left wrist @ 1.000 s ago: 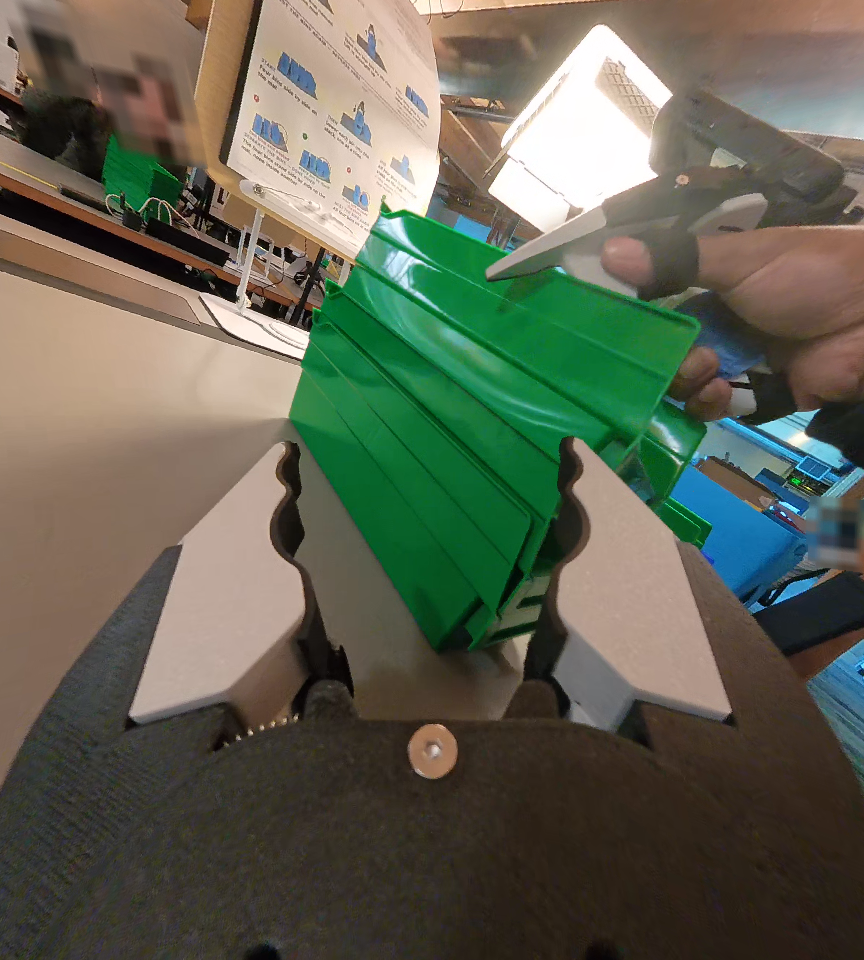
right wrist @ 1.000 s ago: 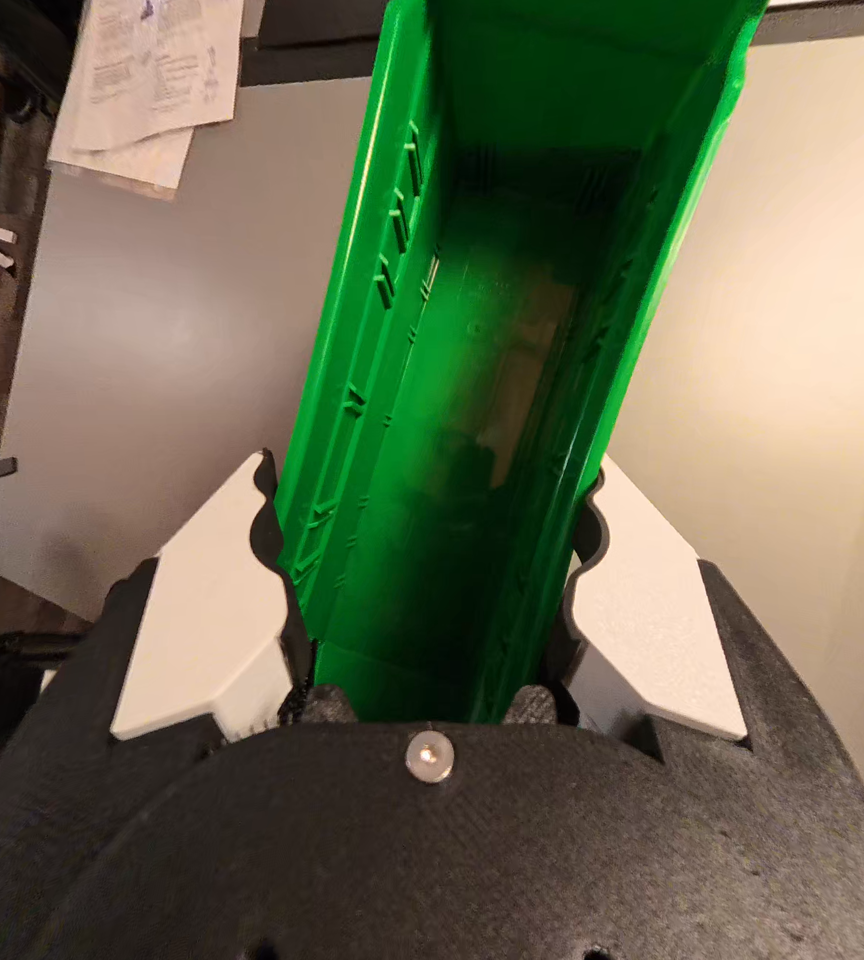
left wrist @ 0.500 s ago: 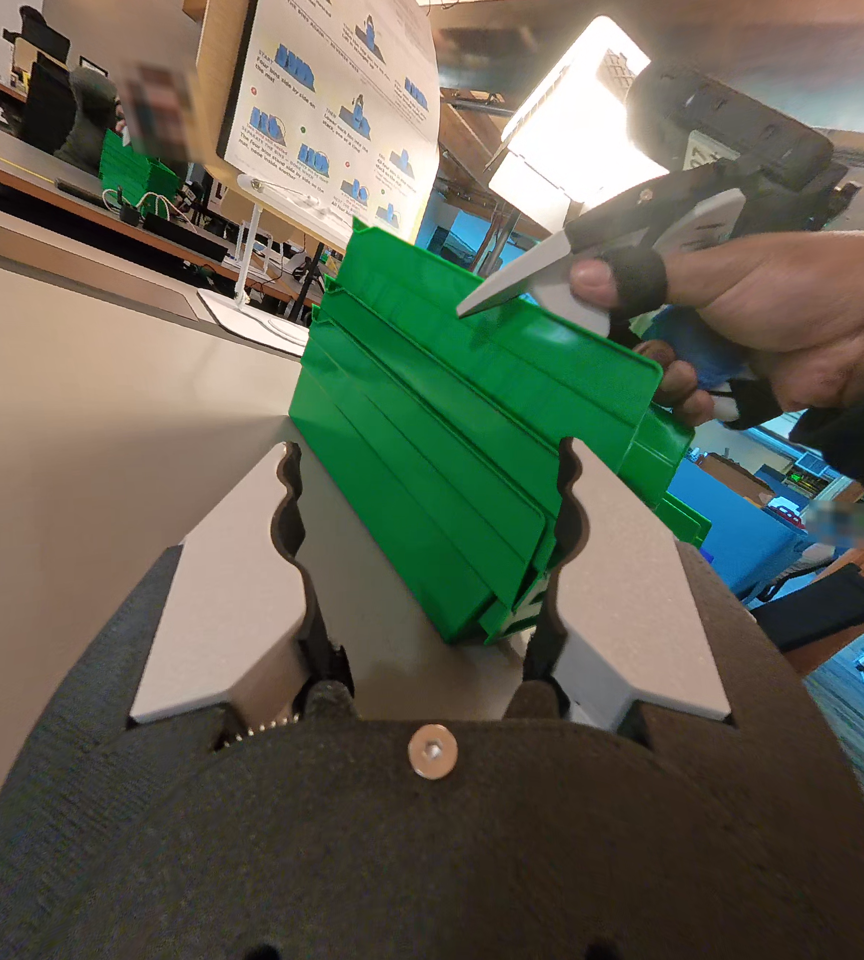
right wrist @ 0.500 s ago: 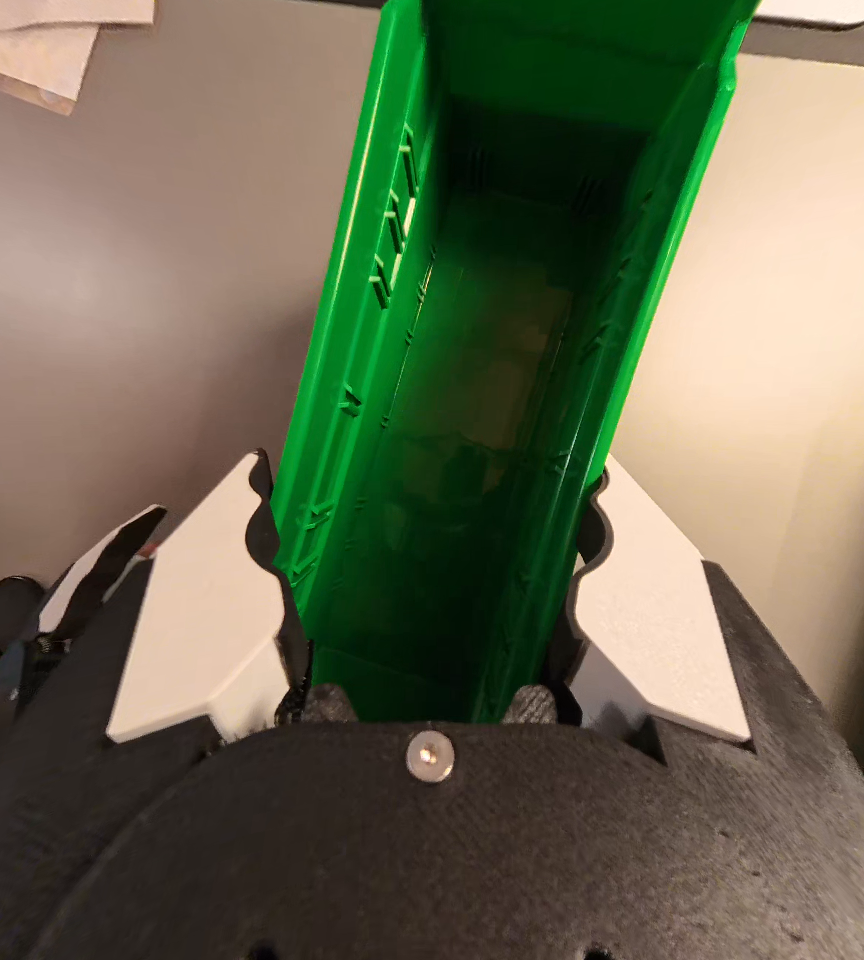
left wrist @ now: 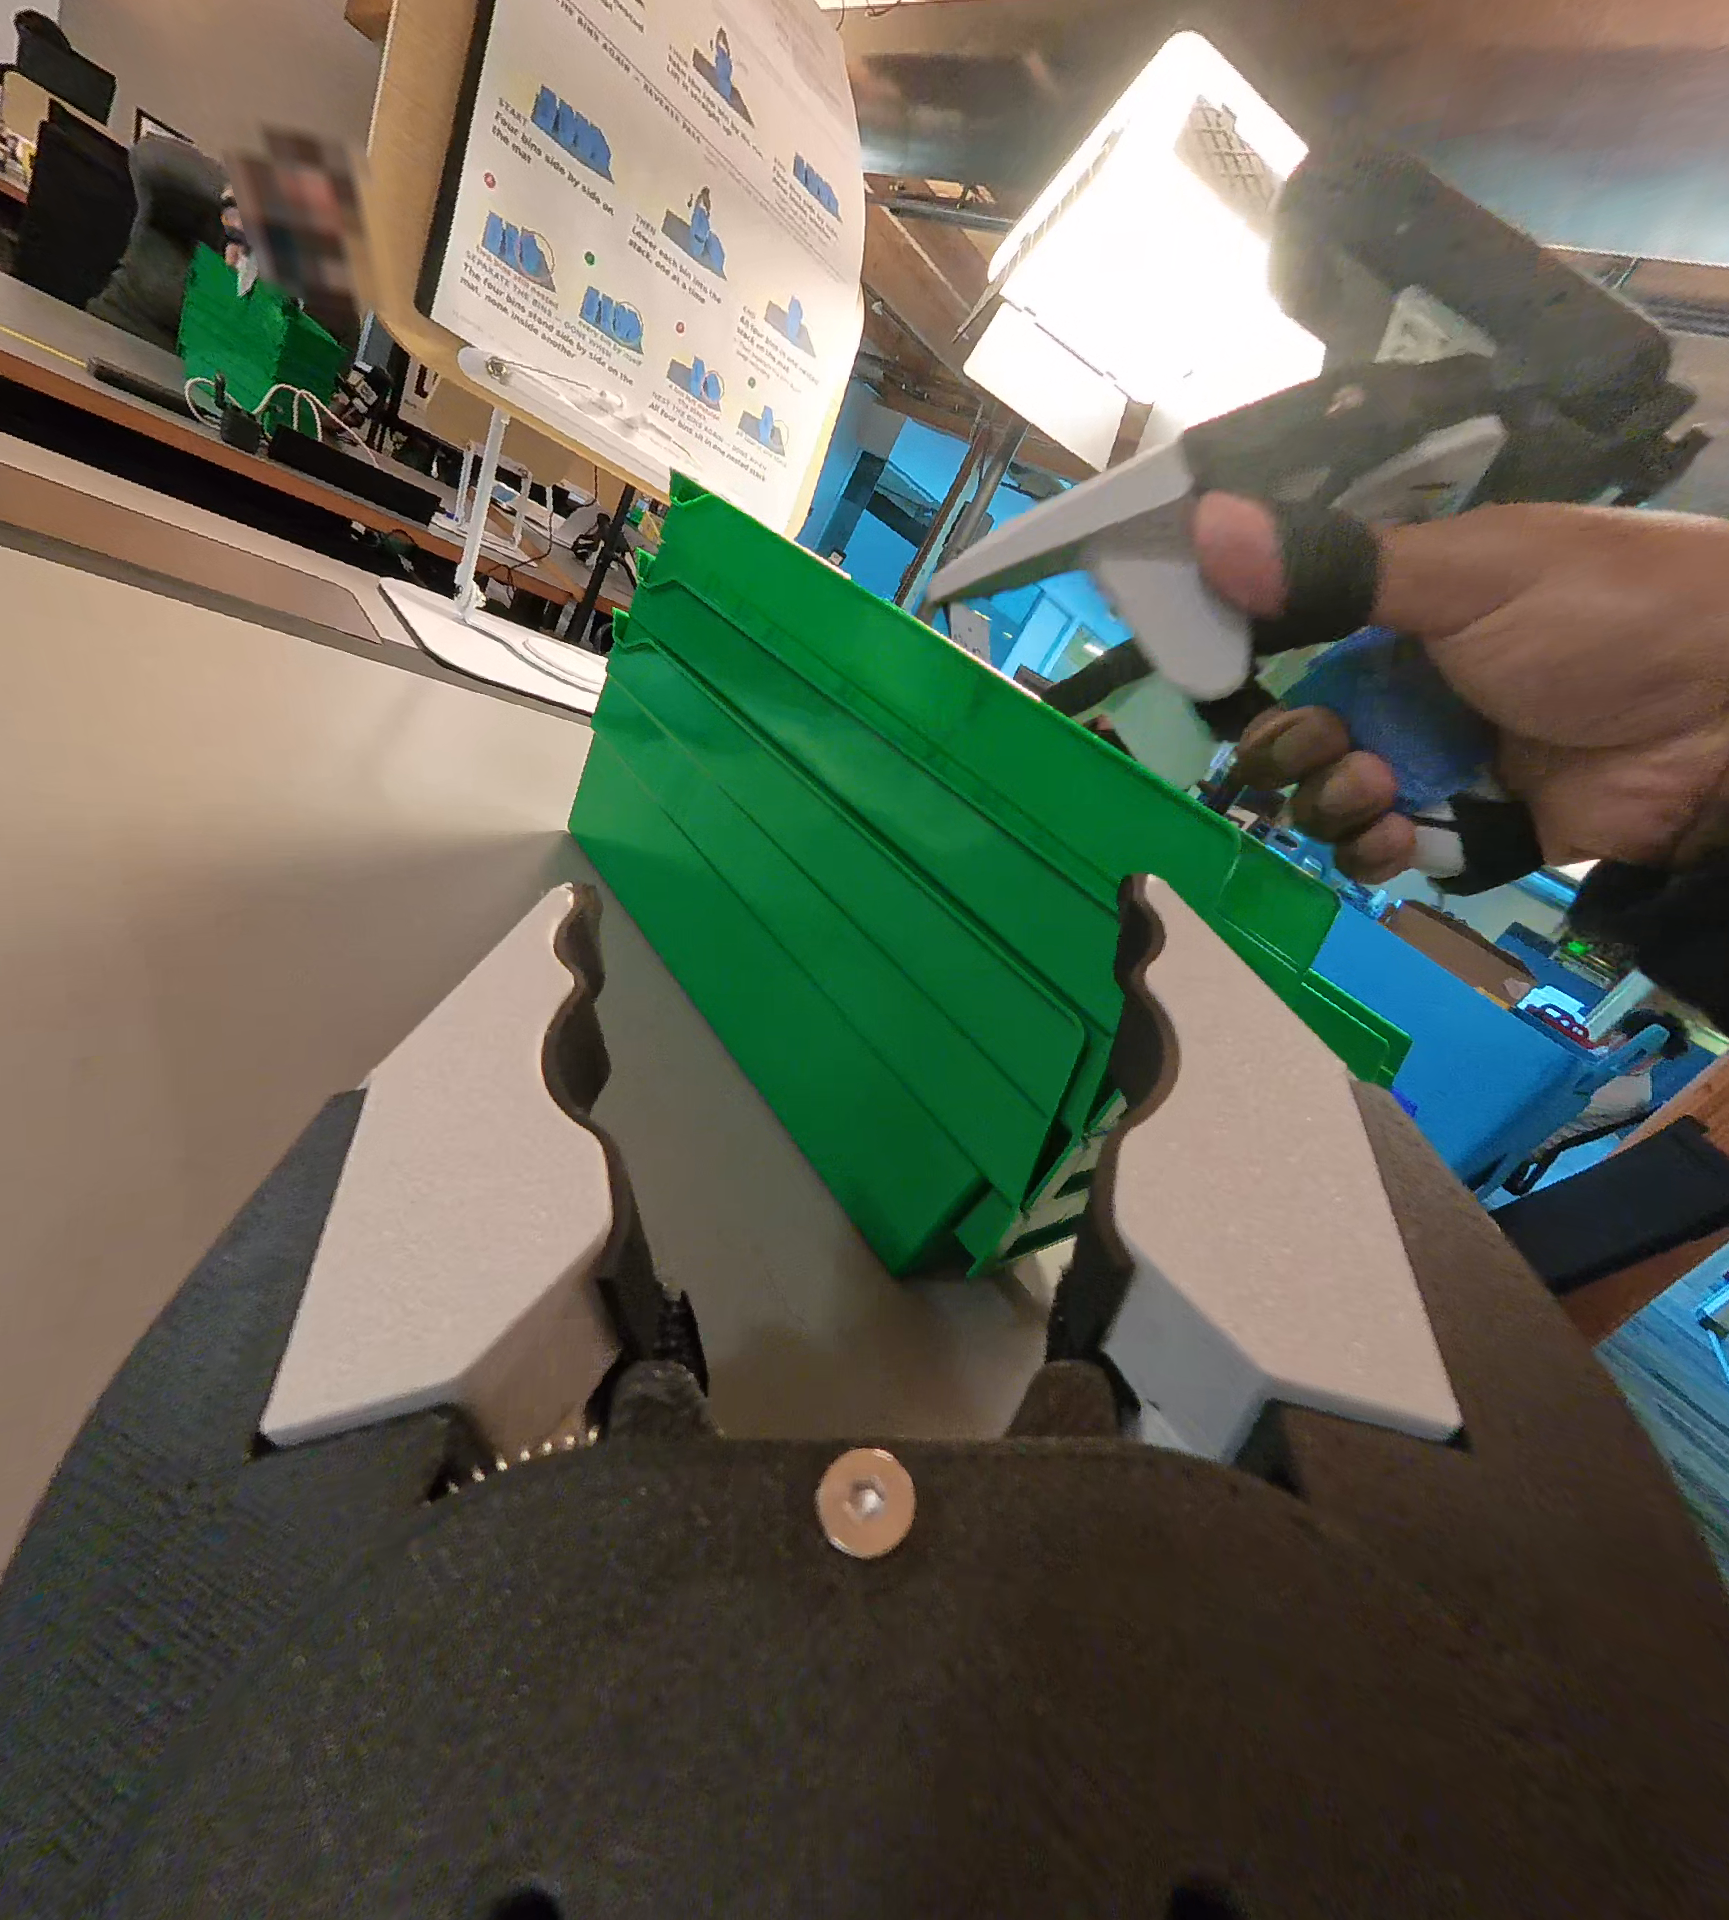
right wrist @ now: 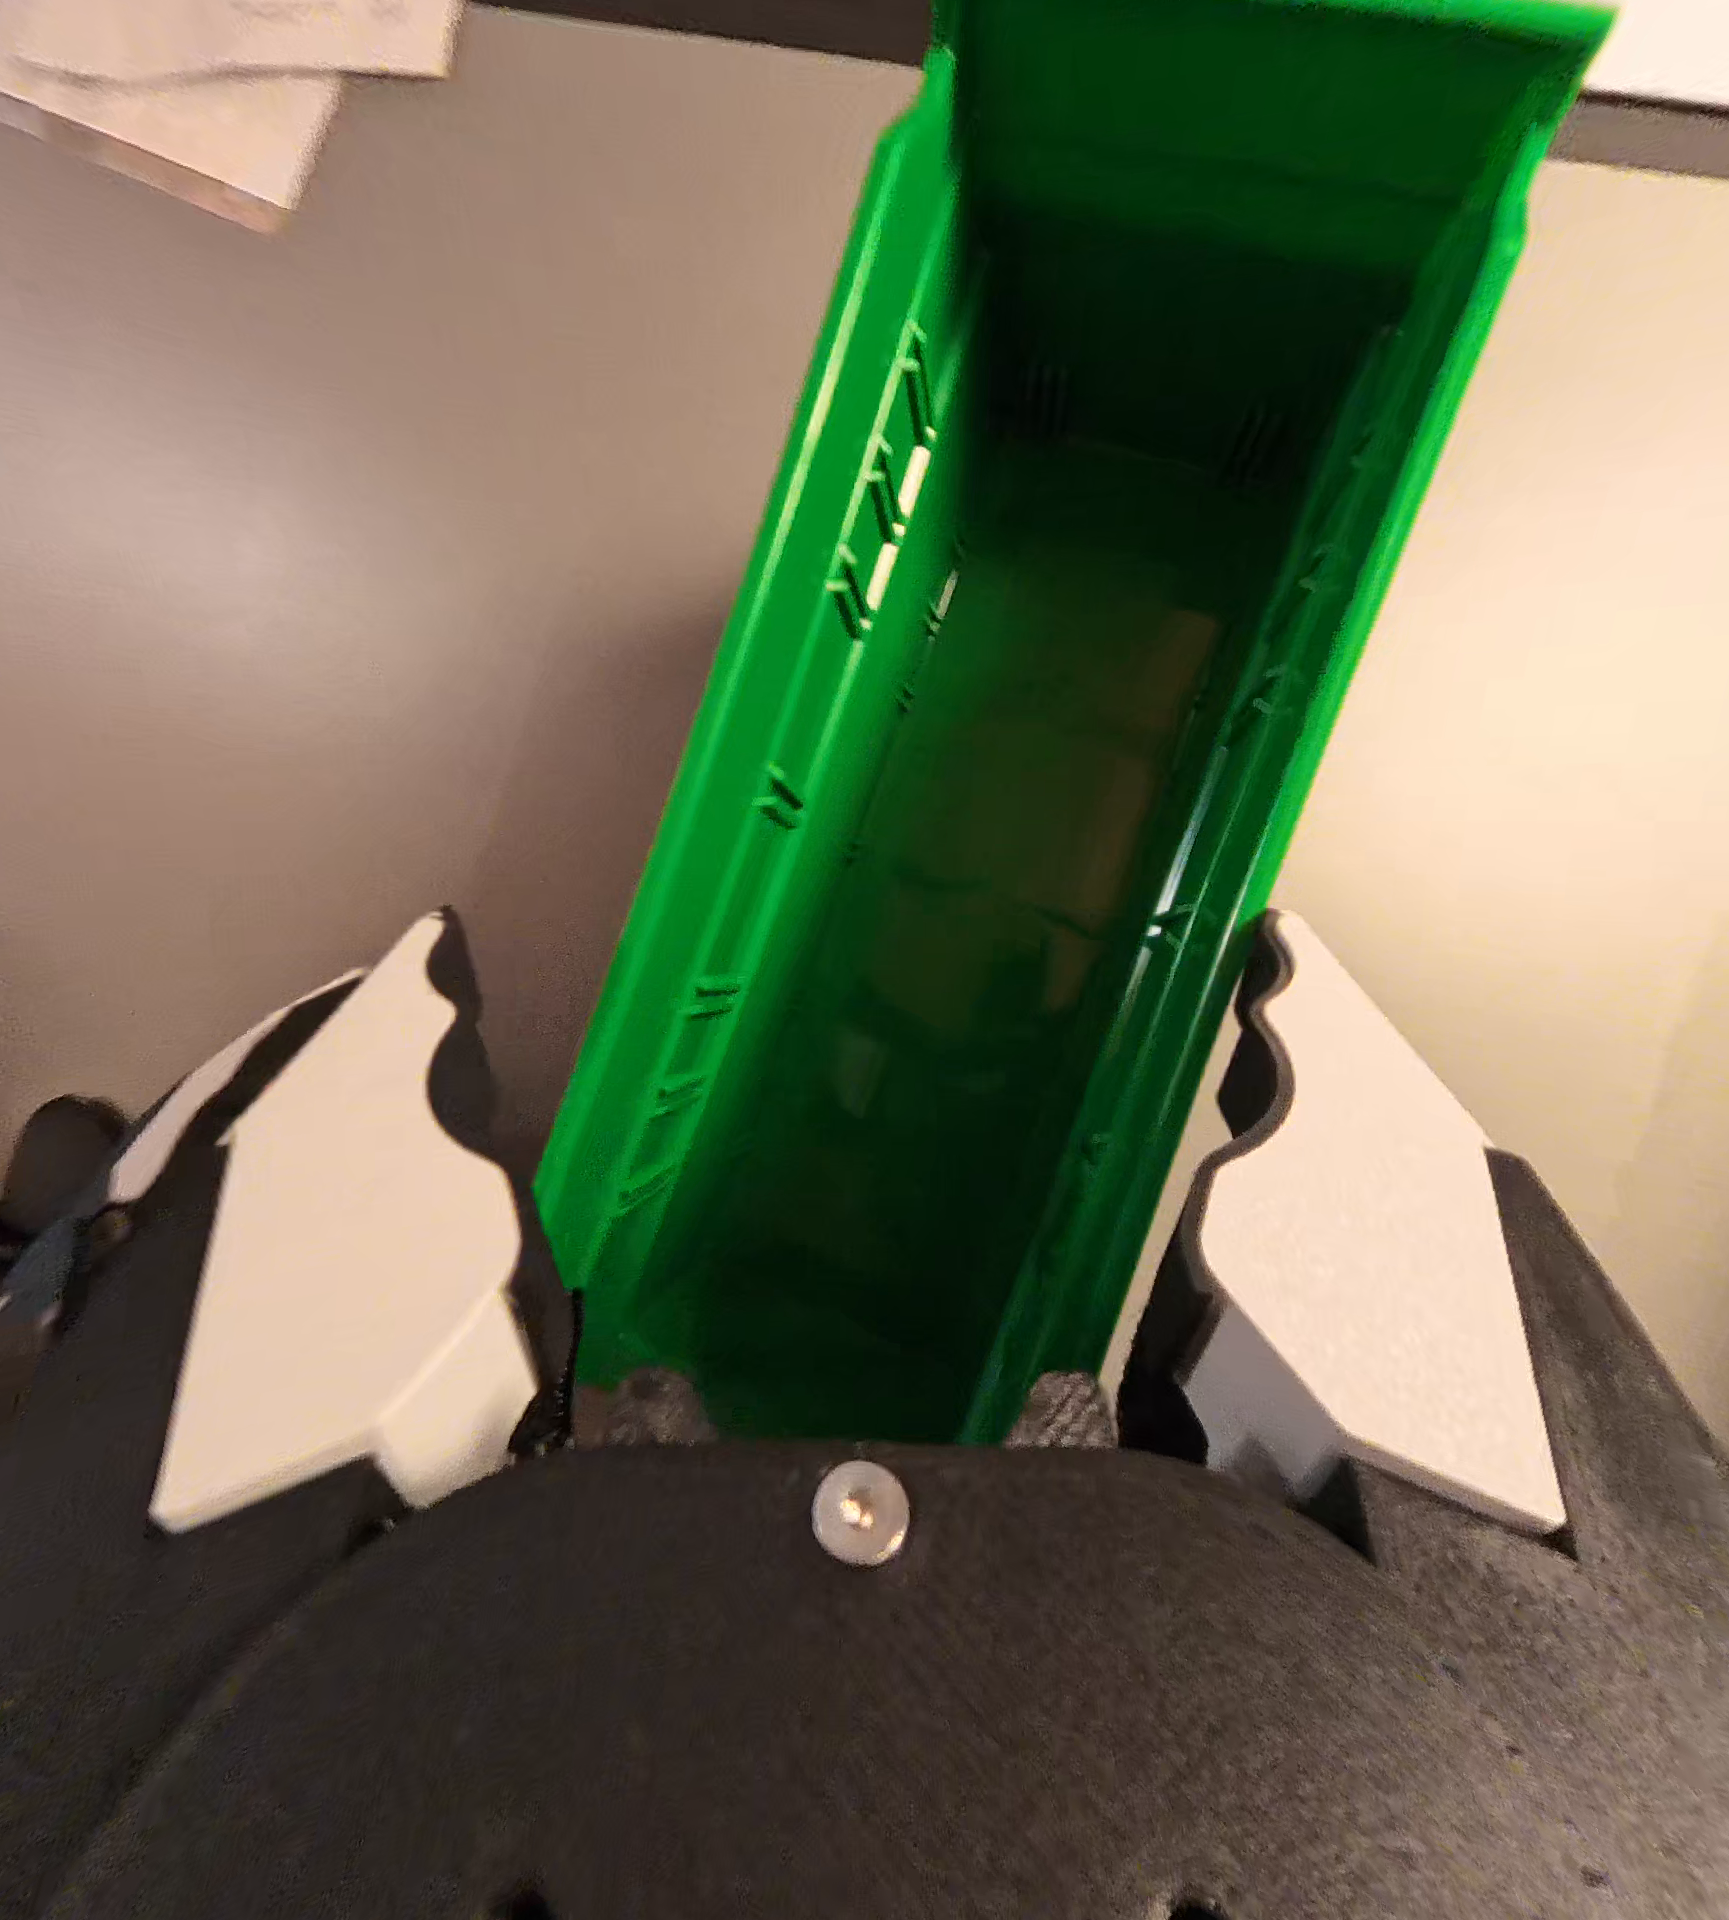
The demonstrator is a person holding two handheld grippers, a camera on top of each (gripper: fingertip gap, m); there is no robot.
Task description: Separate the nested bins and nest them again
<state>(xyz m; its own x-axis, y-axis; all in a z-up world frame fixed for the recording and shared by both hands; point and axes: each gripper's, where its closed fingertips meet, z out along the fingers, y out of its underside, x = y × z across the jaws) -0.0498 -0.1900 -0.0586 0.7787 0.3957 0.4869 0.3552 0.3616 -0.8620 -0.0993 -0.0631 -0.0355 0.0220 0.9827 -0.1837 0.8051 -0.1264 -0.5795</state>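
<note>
A stack of nested green bins (left wrist: pixel 839 935) stands tilted on the beige table (left wrist: pixel 164 831). My left gripper (left wrist: pixel 855 894) is open around the stack's near lower corner. Its left finger (left wrist: pixel 465 1143) stands clear of the bins and its right finger (left wrist: pixel 1244 1143) is beside the stack's end. The right gripper (left wrist: pixel 1047 540), held in a hand, hovers just above the top bin's rim. In the right wrist view I look down into the top bin (right wrist: pixel 1047 831). My right gripper (right wrist: pixel 860 920) is open around it, with a gap at its left finger (right wrist: pixel 340 1195).
An instruction board (left wrist: pixel 652 239) on a white stand is behind the bins, with a bright lamp panel (left wrist: pixel 1140 239) to its right. Another green stack (left wrist: pixel 247 332) sits on a far desk. Papers (right wrist: pixel 164 94) lie at the table's far edge.
My right gripper's jaws opened wider and let go of the top bin, which sank deeper into the stack. The left gripper stayed where it was, still open.
</note>
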